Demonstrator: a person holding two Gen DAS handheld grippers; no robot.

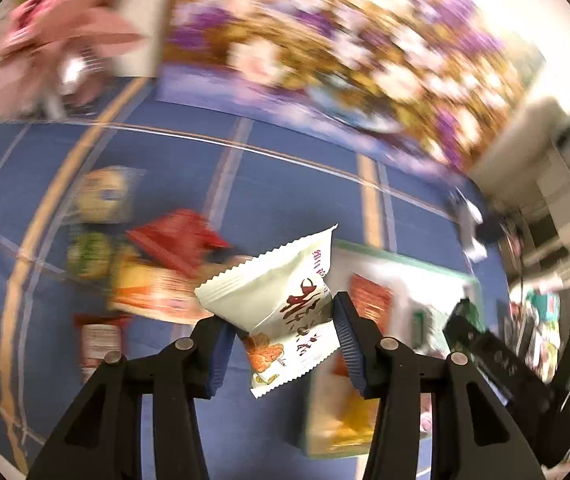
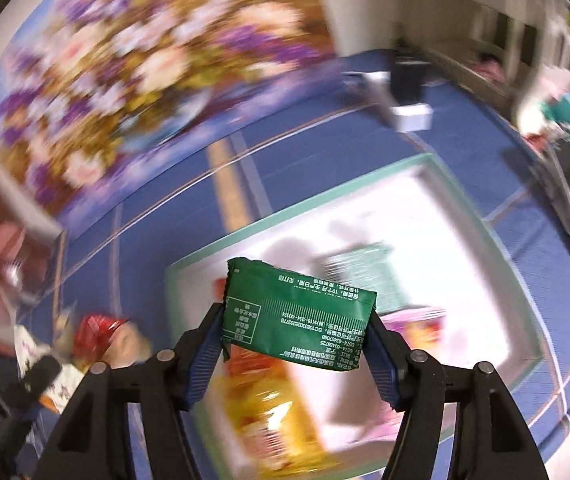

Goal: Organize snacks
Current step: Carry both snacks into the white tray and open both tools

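Blue checked tablecloth (image 1: 293, 196), floral picture at far edge; background badly smeared. Left gripper (image 1: 281, 344) clamped narrow on white snack packet (image 1: 281, 304), packet crumpled, over cloth left of white tray (image 2: 473, 240). Right gripper (image 2: 297, 340) closed across green snack packet (image 2: 297, 316), above tray. Loose snack pile (image 1: 153, 264) left, probably unsorted. Risk: white packet held by pinched middle, may slip or twist out; blur hides tray contents, misdrop likely.

The white snack packet (image 1: 281, 300) and green packet (image 2: 299, 316) look like glossy plastic film; the blue tablecloth (image 1: 285, 184) seems matt cloth.
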